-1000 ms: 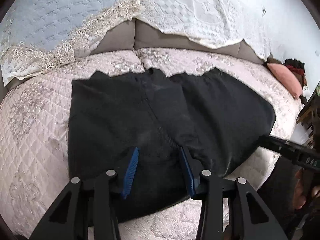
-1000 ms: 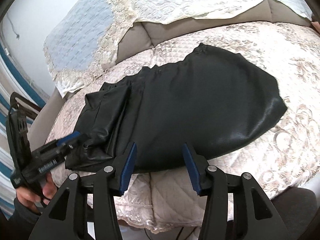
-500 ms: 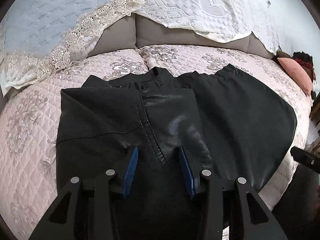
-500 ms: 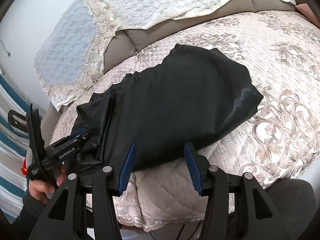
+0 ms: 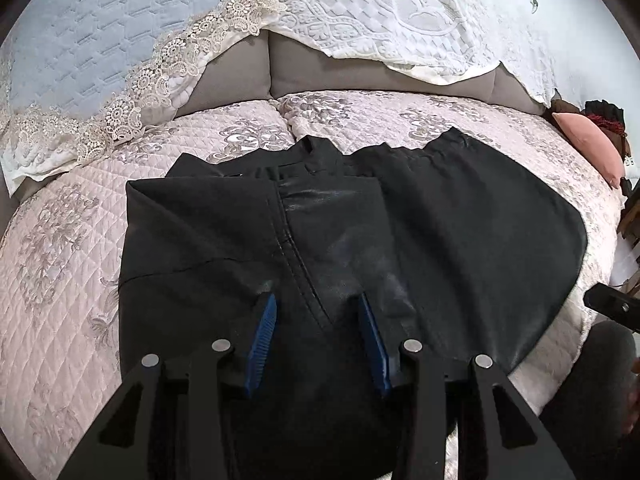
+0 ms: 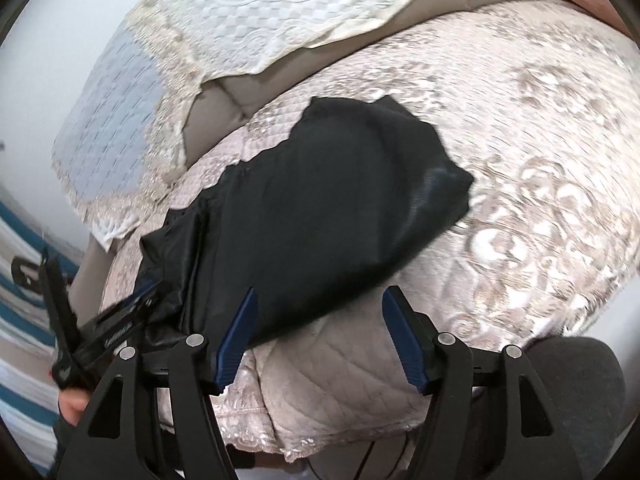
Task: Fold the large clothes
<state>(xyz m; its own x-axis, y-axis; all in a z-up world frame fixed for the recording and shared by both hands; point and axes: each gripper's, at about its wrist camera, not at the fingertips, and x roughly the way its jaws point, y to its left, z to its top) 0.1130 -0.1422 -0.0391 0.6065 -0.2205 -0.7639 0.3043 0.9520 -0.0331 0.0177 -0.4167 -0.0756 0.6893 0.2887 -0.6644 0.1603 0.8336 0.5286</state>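
A large black leather-like garment (image 5: 352, 248) lies spread on the quilted bed (image 5: 60, 264), its left part folded over the middle. My left gripper (image 5: 316, 320) is open, low over the garment's near edge, with a seam running between its blue pads. In the right wrist view the same garment (image 6: 320, 208) lies across the bed. My right gripper (image 6: 320, 316) is open and empty above the bed's front edge (image 6: 340, 380), just off the garment's hem. The left gripper also shows in the right wrist view (image 6: 148, 300), at the garment's near left corner.
A grey headboard (image 5: 340, 68) draped with white lace and a blue quilted cover (image 5: 100, 32) stands behind the bed. A pink pillow (image 5: 592, 148) lies at the far right. The person's dark-clad leg (image 6: 580, 400) is by the bed's front edge.
The left gripper moved forward over the garment, and the left part now lies folded over the middle. The right gripper swung right and opened wider.
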